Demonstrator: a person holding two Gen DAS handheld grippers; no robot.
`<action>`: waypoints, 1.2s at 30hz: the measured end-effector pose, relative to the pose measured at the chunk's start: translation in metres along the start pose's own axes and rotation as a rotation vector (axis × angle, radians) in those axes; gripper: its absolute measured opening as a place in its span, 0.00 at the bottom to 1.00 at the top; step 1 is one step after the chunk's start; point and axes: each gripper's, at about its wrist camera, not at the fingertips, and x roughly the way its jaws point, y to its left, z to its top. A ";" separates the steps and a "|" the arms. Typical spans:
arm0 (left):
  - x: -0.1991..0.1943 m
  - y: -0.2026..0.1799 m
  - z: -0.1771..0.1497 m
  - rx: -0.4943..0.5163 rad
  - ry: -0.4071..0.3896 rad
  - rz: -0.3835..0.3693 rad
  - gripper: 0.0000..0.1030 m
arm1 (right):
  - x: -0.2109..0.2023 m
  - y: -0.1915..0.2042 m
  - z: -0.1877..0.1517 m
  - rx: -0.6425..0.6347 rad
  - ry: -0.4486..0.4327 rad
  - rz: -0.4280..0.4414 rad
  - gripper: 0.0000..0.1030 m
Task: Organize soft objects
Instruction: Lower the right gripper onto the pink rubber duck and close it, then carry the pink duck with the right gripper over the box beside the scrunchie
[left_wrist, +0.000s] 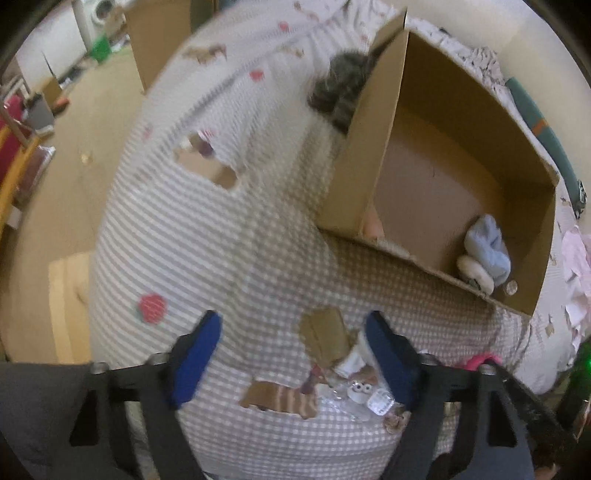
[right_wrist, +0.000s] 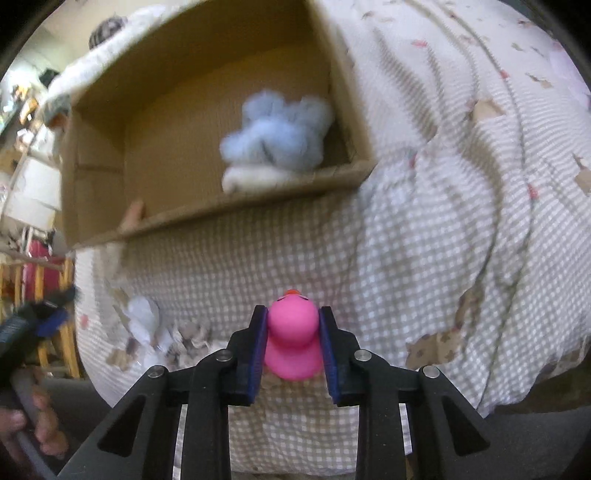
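My right gripper (right_wrist: 291, 317) is shut on a pink rubber duck (right_wrist: 291, 332) and holds it above the checked bedspread (right_wrist: 424, 258), short of the open cardboard box (right_wrist: 229, 210). The box holds a light blue fluffy sock bundle (right_wrist: 277, 136) and a white one (right_wrist: 251, 179); both also show in the left wrist view (left_wrist: 487, 251). My left gripper (left_wrist: 291, 332) is open and empty over the bedspread (left_wrist: 184, 236), just above a small white toy with googly eyes (left_wrist: 360, 391) in clear wrapping. The box (left_wrist: 369, 155) lies ahead to the right.
A grey fluffy object (left_wrist: 340, 88) lies behind the box's left wall. The bed's edge drops to a tan floor (left_wrist: 74, 147) on the left, with furniture and clutter beyond. Pink cloth (left_wrist: 480, 360) shows at the right. The left gripper's handle (right_wrist: 26, 332) appears in the right wrist view.
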 end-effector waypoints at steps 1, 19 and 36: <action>0.007 -0.002 0.000 0.001 0.021 -0.003 0.59 | -0.006 -0.003 0.000 0.010 -0.023 0.013 0.28; 0.037 -0.017 0.005 -0.038 0.096 -0.073 0.08 | -0.042 -0.038 -0.008 0.060 -0.104 0.083 0.28; -0.035 0.003 -0.002 0.018 -0.084 -0.010 0.08 | -0.065 -0.026 -0.023 -0.034 -0.192 0.091 0.28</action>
